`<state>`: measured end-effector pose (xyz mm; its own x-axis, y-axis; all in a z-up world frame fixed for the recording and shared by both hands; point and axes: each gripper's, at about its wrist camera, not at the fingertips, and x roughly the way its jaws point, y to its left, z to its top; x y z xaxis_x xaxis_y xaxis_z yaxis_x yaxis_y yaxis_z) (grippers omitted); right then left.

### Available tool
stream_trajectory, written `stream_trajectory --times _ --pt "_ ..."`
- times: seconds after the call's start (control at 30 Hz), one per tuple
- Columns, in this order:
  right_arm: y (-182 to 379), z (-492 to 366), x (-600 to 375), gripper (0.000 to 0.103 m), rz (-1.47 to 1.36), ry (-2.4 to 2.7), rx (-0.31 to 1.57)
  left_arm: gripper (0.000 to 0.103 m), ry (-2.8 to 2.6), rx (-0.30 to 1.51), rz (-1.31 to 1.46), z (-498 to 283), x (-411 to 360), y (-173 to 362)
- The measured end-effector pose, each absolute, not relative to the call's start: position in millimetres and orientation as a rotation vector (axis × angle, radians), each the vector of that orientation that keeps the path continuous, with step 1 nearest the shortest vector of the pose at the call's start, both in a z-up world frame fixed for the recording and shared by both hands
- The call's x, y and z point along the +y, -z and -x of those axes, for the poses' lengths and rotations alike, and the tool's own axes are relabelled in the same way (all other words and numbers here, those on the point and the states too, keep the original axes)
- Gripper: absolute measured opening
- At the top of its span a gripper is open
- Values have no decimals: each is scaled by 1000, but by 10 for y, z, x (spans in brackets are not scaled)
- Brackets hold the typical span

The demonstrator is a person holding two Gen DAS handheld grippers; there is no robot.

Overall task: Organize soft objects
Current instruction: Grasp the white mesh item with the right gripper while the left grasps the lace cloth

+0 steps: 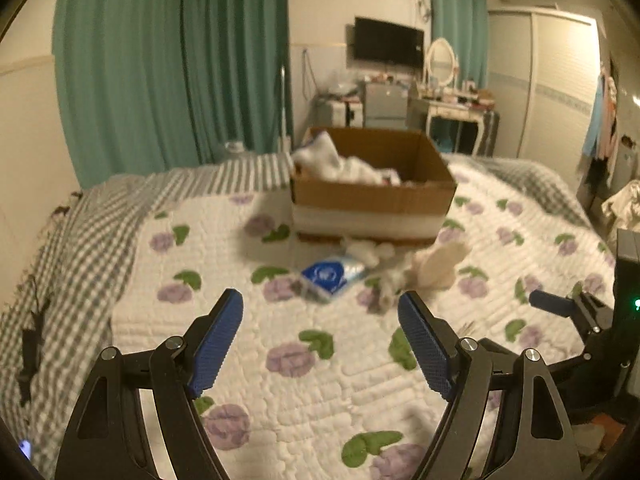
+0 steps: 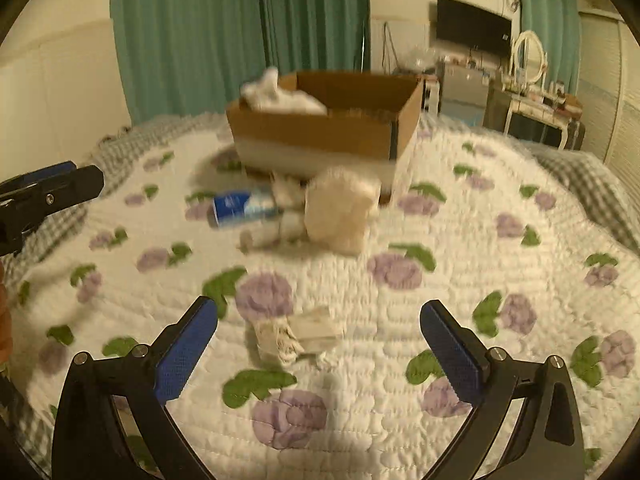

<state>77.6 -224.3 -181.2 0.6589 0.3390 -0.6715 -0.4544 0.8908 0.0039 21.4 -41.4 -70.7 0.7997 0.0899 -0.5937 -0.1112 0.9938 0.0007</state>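
Left wrist view: we saw the left gripper (image 1: 320, 316) spread wide and empty above the white floral quilt (image 1: 248, 360). The open brown cardboard box (image 1: 372, 196) held white soft cloth (image 1: 340, 164); a blue-and-white plastic packet (image 1: 330, 276) and a cream fluffy item (image 1: 436, 268) lay just before it.

Right wrist view: the right gripper (image 2: 318, 328) was wide open, gripping nothing, with a small crumpled white cloth (image 2: 296, 334) on the quilt between its fingers.

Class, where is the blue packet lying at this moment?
The blue packet lies on the floral quilt, just in front of the cardboard box. In both wrist views it sits left of the cream fluffy item, with small white pieces between them.
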Motion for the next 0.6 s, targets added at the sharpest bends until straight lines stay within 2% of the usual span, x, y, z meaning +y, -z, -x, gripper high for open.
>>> stream_trajectory --times 0.23,0.3,0.37,0.4,0.6 --pt "2122 -914 -2117 90 217 -466 831 81 -83 673 45 -245 -401 929" --pt "2174 -932 -2069 83 230 -479 847 81 -62 713 39 -277 -428 995" --pt "2238 -960 -2021 64 250 -486 875 81 -64 723 23 -295 -431 1039" --pt "2272 -973 -2002 59 260 -491 891 81 -62 729 13 -306 -451 1046" --pt "1997 -943 -2188 58 212 -464 806 81 -31 759 -2 -364 -532 1053"
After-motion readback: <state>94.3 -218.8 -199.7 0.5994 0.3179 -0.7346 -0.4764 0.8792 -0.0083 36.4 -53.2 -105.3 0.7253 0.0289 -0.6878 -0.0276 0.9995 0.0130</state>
